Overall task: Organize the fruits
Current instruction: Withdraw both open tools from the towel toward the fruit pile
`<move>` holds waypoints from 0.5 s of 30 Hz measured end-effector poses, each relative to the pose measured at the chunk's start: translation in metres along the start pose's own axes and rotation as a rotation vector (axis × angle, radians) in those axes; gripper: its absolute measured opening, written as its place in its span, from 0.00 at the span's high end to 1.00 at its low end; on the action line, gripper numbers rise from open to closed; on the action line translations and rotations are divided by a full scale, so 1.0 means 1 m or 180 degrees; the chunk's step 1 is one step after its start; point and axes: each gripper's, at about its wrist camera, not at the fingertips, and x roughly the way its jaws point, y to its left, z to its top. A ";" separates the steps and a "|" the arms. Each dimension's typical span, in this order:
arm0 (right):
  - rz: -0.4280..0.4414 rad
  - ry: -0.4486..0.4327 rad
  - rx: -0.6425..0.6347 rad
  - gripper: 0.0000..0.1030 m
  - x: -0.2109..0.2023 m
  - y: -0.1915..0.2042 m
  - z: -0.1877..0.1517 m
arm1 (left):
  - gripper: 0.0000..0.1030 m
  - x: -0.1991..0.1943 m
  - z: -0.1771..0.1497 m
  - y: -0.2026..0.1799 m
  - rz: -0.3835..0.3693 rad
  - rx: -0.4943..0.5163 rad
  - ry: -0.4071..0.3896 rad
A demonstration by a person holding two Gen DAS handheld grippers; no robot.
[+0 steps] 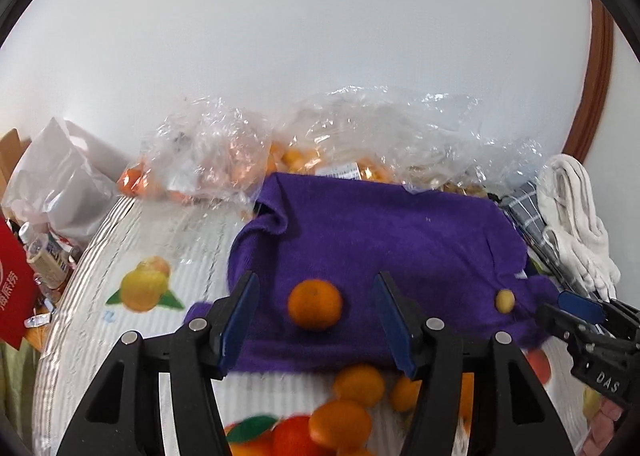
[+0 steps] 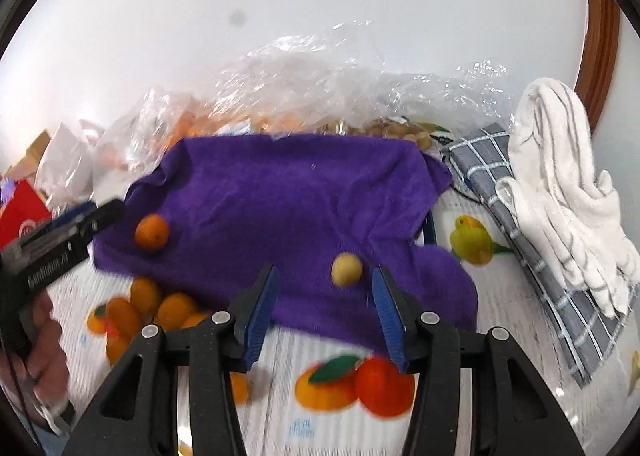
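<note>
A purple cloth [image 1: 380, 240] lies on the fruit-print tablecloth; it also shows in the right wrist view [image 2: 288, 192]. An orange tangerine [image 1: 315, 305] sits on it, just ahead of my open, empty left gripper [image 1: 316, 316]; it shows at the cloth's left edge in the right wrist view [image 2: 151, 232]. A small yellow-tan fruit [image 2: 346, 269] lies on the cloth just ahead of my open, empty right gripper [image 2: 326, 308]; it also shows in the left wrist view [image 1: 504, 300]. Several tangerines [image 1: 352, 404] lie in a pile off the cloth's near edge, also seen in the right wrist view [image 2: 148, 308].
Clear plastic bags [image 1: 320, 136] of orange and tan fruit stand behind the cloth. A white towel [image 2: 560, 192] and grey checked cloth [image 2: 520, 240] lie at the right. A white bag [image 1: 60, 184], red box [image 1: 12, 288] and small bottles [image 1: 44, 256] crowd the left edge.
</note>
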 end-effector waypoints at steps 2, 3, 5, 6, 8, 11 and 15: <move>0.0115 0.0032 -0.0062 0.49 -0.008 0.005 -0.013 | 0.44 -0.008 -0.009 0.004 -0.0009 0.0032 0.0059; 0.0182 0.0062 -0.0105 0.49 -0.010 0.009 -0.019 | 0.44 -0.012 -0.015 0.006 -0.0015 0.0069 0.0074; 0.0330 0.0082 -0.0172 0.48 -0.015 0.017 -0.034 | 0.44 -0.021 -0.029 0.012 -0.0034 0.0132 0.0083; 0.0365 0.0088 -0.0191 0.47 -0.016 0.020 -0.038 | 0.44 -0.023 -0.035 0.014 -0.0049 0.0143 0.0085; 0.0473 0.0136 -0.0255 0.46 -0.015 0.030 -0.046 | 0.44 -0.026 -0.047 0.022 -0.0052 0.0121 0.0097; 0.0639 0.0204 -0.0262 0.46 -0.006 0.038 -0.056 | 0.44 -0.022 -0.058 0.034 -0.0067 0.0039 0.0145; 0.0731 0.0318 -0.0200 0.47 0.013 0.037 -0.068 | 0.44 -0.016 -0.059 0.043 -0.0083 -0.0106 0.0243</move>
